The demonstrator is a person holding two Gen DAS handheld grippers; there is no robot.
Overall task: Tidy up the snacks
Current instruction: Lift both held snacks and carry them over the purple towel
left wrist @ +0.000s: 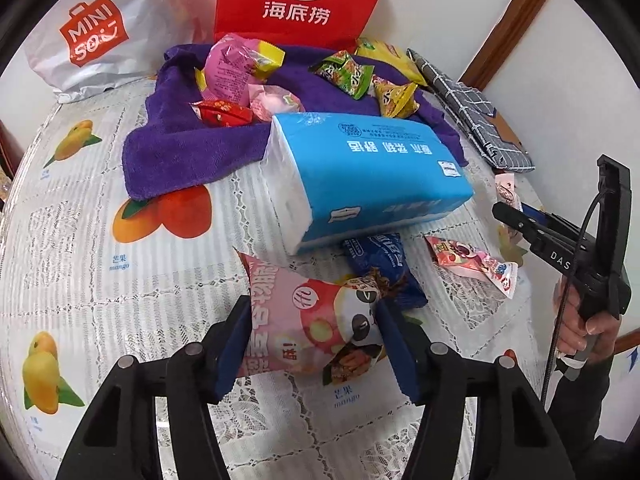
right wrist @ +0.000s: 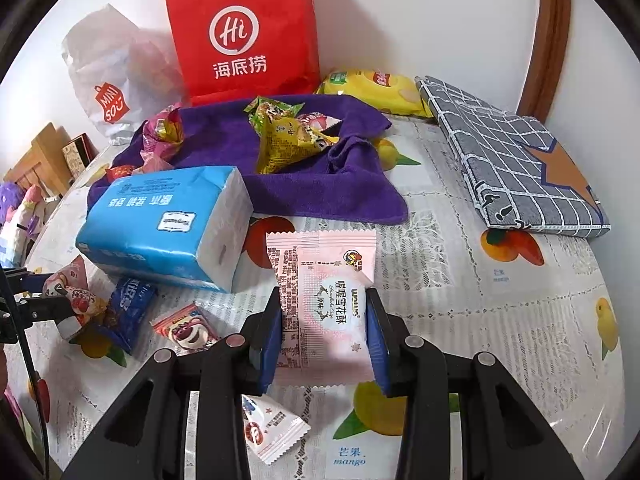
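While the left gripper (left wrist: 312, 336) is squeezing a pink panda snack (left wrist: 316, 320), its blue pads are pressing on both sides of the bag, so the jaws are partly closed around it. That bag is lying near the front edge of the desk (left wrist: 92, 280), touching a dark blue snack (left wrist: 380, 268). The right gripper (right wrist: 324, 328) is holding a pale pink snack (right wrist: 324, 288) between its pads, with the jaws closed tight on its sides. A blue tissue pack (left wrist: 360, 168) is sitting in the middle of the desk. Behind it, a purple towel (left wrist: 188, 152) is lying with more snacks on top. A red bag (right wrist: 244, 36) is standing at the back edge. A small pink bear snack (left wrist: 472, 264) is lying near the right gripper.
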